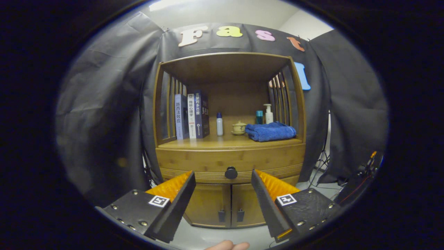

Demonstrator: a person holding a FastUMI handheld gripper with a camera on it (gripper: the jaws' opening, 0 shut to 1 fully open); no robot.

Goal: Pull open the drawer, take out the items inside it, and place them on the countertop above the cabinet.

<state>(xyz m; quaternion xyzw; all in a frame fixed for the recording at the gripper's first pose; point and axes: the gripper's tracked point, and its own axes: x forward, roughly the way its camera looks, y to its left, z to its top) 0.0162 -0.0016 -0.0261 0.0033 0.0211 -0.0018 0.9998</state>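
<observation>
A wooden cabinet point(194, 163) stands ahead against the black cloth wall. Its drawer point(263, 160) is closed, with a round dark knob point(231, 172) at its front middle. The countertop point(208, 143) above the drawer lies under an open shelf alcove. My gripper point(222, 173) is open, its fingertips level with the knob and to either side of it. The knob lies beyond the fingers and nothing is between them. What the drawer holds is hidden.
On the countertop stand three books point(190, 116), a small white bottle point(219, 124), a lidded cup point(239, 127), a folded blue towel point(270, 131), a teal bottle point(259, 117) and a pump bottle point(268, 114). Two lower doors point(222, 205) sit below the drawer. A hand point(227, 246) shows below the fingers.
</observation>
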